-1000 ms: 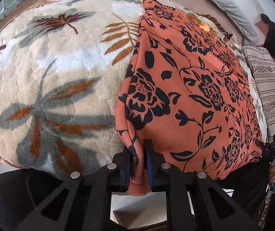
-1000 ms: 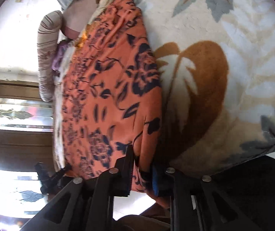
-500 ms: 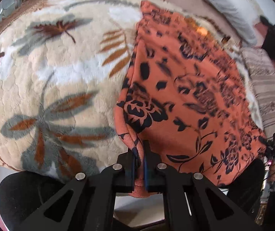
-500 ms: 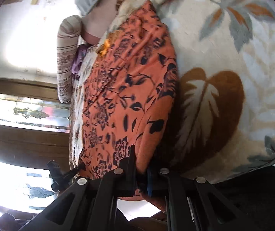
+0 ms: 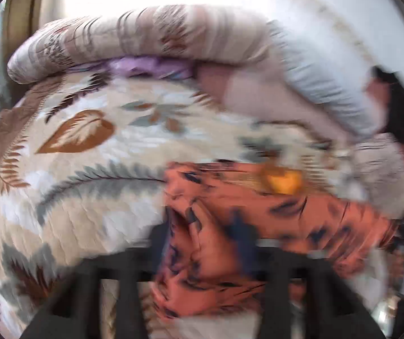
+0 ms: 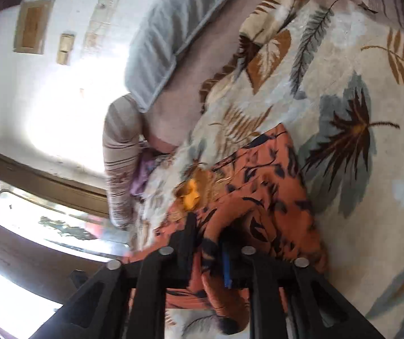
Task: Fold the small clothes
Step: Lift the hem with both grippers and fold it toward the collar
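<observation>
An orange garment with a dark floral print (image 5: 309, 214) lies bunched on a leaf-patterned blanket (image 5: 88, 197). It also shows in the right wrist view (image 6: 272, 197). My left gripper (image 5: 204, 243) has its jaws spread with a thick fold of the garment between them; the view is blurred. My right gripper (image 6: 210, 248) has garment cloth between its jaws, which stand a little apart. A yellow patch (image 5: 283, 180) sits at the garment's far edge.
A striped bolster (image 5: 134, 36) and a purple cloth (image 5: 151, 67) lie at the far end of the bed. A grey pillow (image 6: 170, 34) rests by the white wall. A dark wooden door frame (image 6: 46, 175) is to the left in the right wrist view.
Both grippers have swept forward over the bed, carrying the near edge of the garment toward its far edge. The flat garment is now doubled over and bunched. Both jaws stand wider.
</observation>
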Motion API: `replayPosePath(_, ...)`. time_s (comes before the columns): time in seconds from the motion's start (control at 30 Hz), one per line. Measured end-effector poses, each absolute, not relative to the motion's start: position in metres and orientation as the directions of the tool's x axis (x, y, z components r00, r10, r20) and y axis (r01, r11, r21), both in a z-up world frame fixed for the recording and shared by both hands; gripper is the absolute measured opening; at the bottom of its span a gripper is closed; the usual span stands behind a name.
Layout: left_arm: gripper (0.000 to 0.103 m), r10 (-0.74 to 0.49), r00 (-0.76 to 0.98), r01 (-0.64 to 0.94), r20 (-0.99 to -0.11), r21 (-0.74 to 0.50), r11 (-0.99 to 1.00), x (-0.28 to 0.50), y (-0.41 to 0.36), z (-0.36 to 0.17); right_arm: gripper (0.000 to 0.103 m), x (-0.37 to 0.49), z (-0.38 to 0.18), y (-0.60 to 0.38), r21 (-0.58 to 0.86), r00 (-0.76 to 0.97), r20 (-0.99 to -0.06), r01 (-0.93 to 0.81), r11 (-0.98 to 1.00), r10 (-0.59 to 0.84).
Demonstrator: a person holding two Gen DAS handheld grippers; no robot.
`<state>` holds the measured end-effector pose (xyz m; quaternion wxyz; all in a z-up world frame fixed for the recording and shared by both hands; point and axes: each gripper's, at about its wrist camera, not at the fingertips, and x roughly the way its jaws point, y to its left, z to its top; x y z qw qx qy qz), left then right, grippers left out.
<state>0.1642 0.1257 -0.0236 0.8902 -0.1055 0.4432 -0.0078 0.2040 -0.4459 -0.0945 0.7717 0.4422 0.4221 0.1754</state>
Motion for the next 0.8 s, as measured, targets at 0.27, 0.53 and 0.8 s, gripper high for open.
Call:
replayPosePath(0.27, 0.095, -0.075, 0.546, -0.164, -0.834, -0.194, 0.967, 0.152, 0.145, -0.073, 0.089, 0.136, -0.127, -0.44, 0.767, 0.653, -0.566, 0.193, 0.612, 0.504)
replayPosePath(0.53, 0.095, -0.245, 0.584, -0.217, -0.774, -0.439, 0.872, 0.057, 0.159, -0.081, 0.089, 0.061, -0.134, -0.406, 0.844, 0.602, -0.496, 0.165, 0.51, 0.626)
replayPosePath(0.8, 0.095, -0.195, 0.577, -0.267, -0.793, -0.409, 0.873, 0.103, 0.13, -0.107, 0.088, 0.11, -0.157, -0.379, 0.812, 0.654, -0.564, 0.328, 0.483, 0.504)
